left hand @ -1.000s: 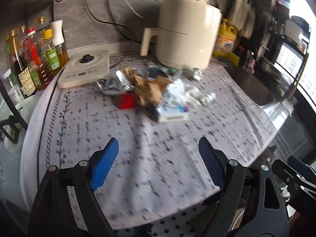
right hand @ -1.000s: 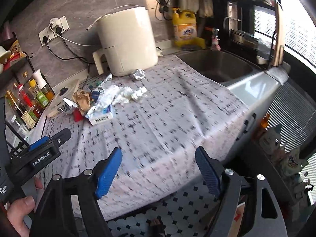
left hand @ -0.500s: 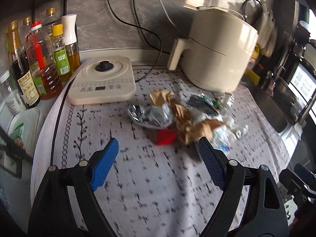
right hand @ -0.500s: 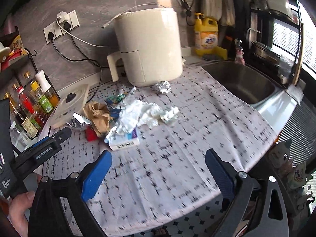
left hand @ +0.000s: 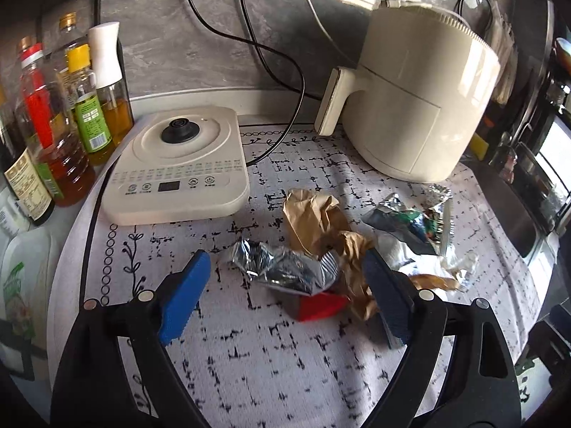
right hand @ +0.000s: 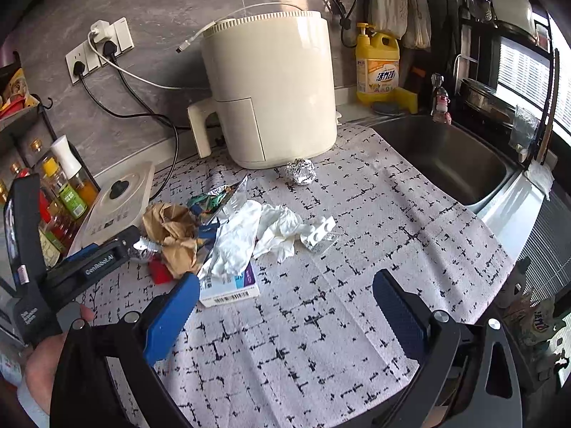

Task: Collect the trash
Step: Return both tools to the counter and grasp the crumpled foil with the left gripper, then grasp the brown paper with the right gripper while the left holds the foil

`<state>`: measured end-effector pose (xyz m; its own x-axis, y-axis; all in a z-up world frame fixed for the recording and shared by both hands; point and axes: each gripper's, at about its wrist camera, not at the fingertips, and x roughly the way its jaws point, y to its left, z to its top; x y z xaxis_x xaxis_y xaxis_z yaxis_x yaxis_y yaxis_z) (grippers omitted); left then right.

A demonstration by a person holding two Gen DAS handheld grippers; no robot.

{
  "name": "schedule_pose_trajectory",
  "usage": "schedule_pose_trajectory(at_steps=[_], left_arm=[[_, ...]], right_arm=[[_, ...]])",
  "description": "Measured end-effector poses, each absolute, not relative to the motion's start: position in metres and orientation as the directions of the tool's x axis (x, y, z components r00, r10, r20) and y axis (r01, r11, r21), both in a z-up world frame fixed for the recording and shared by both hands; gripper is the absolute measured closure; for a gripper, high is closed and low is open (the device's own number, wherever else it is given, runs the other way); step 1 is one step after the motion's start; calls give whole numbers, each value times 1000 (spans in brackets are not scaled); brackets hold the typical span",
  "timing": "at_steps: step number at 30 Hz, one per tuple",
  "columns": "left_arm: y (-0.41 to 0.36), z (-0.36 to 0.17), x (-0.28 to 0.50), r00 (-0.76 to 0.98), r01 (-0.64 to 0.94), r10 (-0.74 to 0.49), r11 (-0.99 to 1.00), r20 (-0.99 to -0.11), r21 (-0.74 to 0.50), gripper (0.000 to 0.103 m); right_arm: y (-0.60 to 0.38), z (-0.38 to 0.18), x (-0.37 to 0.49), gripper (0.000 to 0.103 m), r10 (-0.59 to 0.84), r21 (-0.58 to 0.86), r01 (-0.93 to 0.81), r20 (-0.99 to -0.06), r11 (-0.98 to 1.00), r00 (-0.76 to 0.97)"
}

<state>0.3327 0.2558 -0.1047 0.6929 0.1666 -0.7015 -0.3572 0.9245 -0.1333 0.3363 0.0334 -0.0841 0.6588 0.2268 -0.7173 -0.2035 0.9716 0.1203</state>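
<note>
Left gripper (left hand: pixel 285 296) wide open, straddling silver foil wrapper (left hand: pixel 285 267) and red scrap (left hand: pixel 319 306), possibly touching crumpled brown paper (left hand: pixel 321 221). Right gripper (right hand: pixel 285 314) also wide open, empty, near boxed card (right hand: pixel 232 292) and white tissue (right hand: pixel 249 235), all on patterned cloth (right hand: pixel 339 285).

On the tabletop (right hand: pixel 321 321) I saw the trash pile (right hand: pixel 214 235) lying before the air fryer (right hand: pixel 271 92). The induction cooker (left hand: pixel 178 164) stood left of the pile, the sink (right hand: pixel 446 157) far right, and bottles (left hand: pixel 71 125) behind the cooker's left.

One air fryer (right hand: pixel 271 92), one foil ball (right hand: pixel 301 172), two claws (left hand: pixel 285 290) (right hand: pixel 285 317).
</note>
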Motion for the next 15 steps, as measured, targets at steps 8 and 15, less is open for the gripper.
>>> schedule_pose_trajectory(at_steps=[8,15], left_arm=[[261,-112,338,698,-324,124,933,-705,-157,82],[279,-103,318,718,-359,147,916,-680,-181,99]], right_arm=[[53,-90,348,8,261,135,-241,-724,961,639],[78,-96,353,9,315,153,-304,-726,940,612]])
